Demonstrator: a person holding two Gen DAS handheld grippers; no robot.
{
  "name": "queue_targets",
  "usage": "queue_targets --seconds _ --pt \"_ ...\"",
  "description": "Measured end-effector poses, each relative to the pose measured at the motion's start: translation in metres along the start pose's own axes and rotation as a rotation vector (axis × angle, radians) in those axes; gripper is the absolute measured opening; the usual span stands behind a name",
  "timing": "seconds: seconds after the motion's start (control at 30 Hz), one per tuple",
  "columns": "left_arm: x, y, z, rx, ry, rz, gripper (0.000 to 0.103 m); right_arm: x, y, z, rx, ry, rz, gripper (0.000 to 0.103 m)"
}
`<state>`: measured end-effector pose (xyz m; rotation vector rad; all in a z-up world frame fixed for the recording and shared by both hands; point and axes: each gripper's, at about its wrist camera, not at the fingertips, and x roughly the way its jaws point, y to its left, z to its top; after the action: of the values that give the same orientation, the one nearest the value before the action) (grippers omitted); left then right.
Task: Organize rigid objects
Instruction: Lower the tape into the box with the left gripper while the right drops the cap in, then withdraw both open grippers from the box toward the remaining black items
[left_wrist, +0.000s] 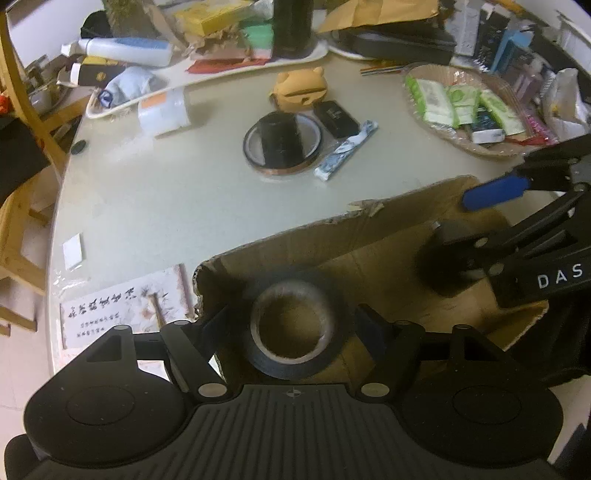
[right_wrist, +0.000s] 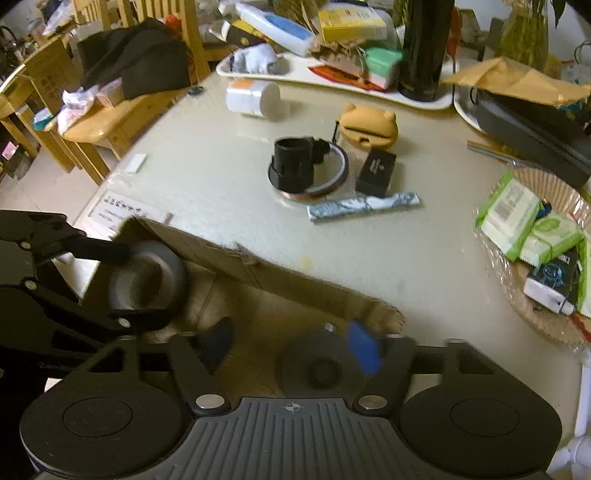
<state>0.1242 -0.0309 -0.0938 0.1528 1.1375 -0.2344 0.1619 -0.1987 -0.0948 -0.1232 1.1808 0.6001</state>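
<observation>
My left gripper (left_wrist: 295, 317) is shut on a black tape roll (left_wrist: 295, 365) and holds it over an open cardboard box (left_wrist: 369, 218). The right wrist view shows the same roll (right_wrist: 147, 280) clamped at the left. My right gripper (right_wrist: 291, 347) stands open over the box (right_wrist: 295, 284). A dark round disc (right_wrist: 317, 369) lies blurred between its fingers, apart from the left finger and beside the blue pad (right_wrist: 364, 350). On the table beyond sit a copper tape ring around a black cylinder (left_wrist: 280, 144), a small black box (left_wrist: 336, 118), an orange bear-shaped case (left_wrist: 301, 88) and a blue-white wrapped stick (left_wrist: 347, 151).
A white roll (left_wrist: 164, 114) lies near a long white tray (left_wrist: 221, 70) piled with clutter at the back. A wicker basket (left_wrist: 461, 107) of green wipe packs stands at the right. Wooden chairs (right_wrist: 110, 122) stand off the table's left edge.
</observation>
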Motion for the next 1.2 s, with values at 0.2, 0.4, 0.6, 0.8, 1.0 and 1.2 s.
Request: queue_targets --seconds 0.2,0.4,0.6,0.8,1.0,1.2 --pt "-0.003 -0.001 0.0 -0.013 -0.003 0.013 0.073 -0.002 0.002 0.003 -0.011 -0.012 0.004 0.095" --pt "-0.015 0.002 -0.004 -0.049 -0.042 0.006 0.073 -0.02 0.0 0.001 0.01 -0.098 -0.002 0.103" --pt "-0.028 0.009 0.003 -0.099 -0.108 0.029 0.073 -0.03 -0.017 0.003 0.094 -0.215 -0.048 0.103" --pt "-0.039 0.01 0.019 -0.143 -0.162 0.029 0.073 -0.022 -0.037 0.006 0.205 -0.238 -0.133 0.103" --pt "-0.061 0.006 0.036 -0.15 -0.236 0.037 0.073 -0.018 -0.045 0.004 0.238 -0.253 -0.192 0.103" --pt "-0.069 0.004 0.045 -0.139 -0.249 0.057 0.073 -0.018 -0.044 0.002 0.22 -0.27 -0.192 0.103"
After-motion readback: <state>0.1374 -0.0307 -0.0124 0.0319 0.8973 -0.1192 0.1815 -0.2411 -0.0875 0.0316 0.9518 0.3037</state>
